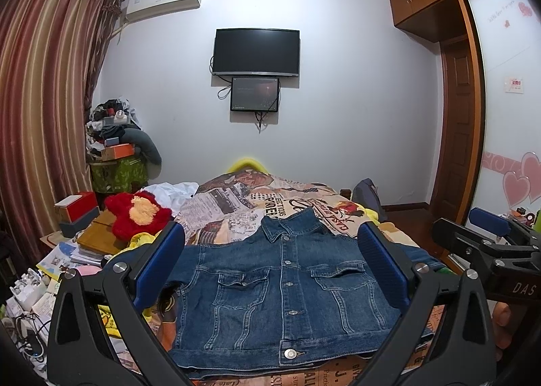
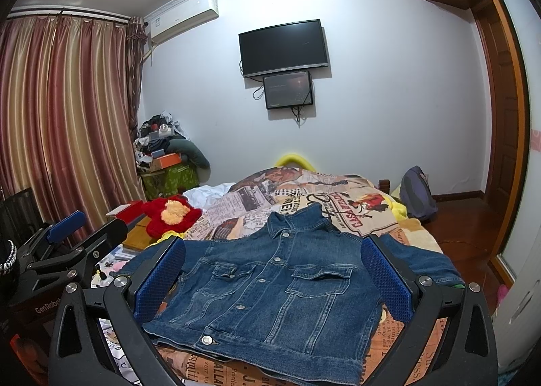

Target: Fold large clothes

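Jacket (image 1: 284, 288): blue denim, buttoned down the front, front side up, flat on the bed (image 1: 236, 207) near its close edge. Collar points toward the far wall. Two flapped chest pockets; five metal buttons show, the lowest on the waistband. Vertical seams run from pockets to hem. Sleeves look tucked behind the body; one folded sleeve edge sticks out on the right side. A second denim layer shows under the hem.

Bed cover: newspaper-print pattern, cream and orange.

Left gripper (image 1: 270, 250): jaws wide, blue pads either side of the jacket in view, holding nothing, above the cloth.

Right gripper (image 2: 272, 264): jaws wide, empty, likewise above the jacket.

Red plush (image 1: 137, 213): left of the jacket, at the bed's edge.
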A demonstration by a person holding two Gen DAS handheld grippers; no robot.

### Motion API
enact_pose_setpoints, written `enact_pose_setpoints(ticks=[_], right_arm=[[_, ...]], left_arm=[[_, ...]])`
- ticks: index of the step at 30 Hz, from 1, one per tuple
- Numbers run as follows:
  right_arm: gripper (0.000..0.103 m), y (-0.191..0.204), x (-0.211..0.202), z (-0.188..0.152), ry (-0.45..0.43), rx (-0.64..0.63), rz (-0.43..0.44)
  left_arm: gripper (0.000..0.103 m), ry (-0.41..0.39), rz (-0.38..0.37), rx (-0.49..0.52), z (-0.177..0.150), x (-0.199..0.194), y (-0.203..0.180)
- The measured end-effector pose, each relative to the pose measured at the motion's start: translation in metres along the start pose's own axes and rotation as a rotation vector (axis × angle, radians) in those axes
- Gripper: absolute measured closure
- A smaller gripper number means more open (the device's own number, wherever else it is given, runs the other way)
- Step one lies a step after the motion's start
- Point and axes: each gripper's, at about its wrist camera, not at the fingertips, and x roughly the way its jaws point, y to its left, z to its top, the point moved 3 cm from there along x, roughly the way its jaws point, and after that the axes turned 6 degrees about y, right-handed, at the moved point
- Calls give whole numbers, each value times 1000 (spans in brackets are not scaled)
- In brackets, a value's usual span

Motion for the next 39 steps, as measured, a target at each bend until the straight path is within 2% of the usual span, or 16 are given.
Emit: enact_pose_setpoints(ticks=[10,20,29,34,39], right_arm=[[0,7,9,-2,20,-4,3],[0,3,57,15,72,-4,8],[0,-10,138,41,122,-30,-13],[0,-15,200,50,201,-68,-14],[0,-20,263,49,293,-128,-2]], left_arm=[[0,18,10,-12,0,11,6],[0,62,64,-57,9,61,31],[0,101,161,-128,25,135,84],[0,141,233,-161,24,179,129],[0,202,347,-172,8,207,186]])
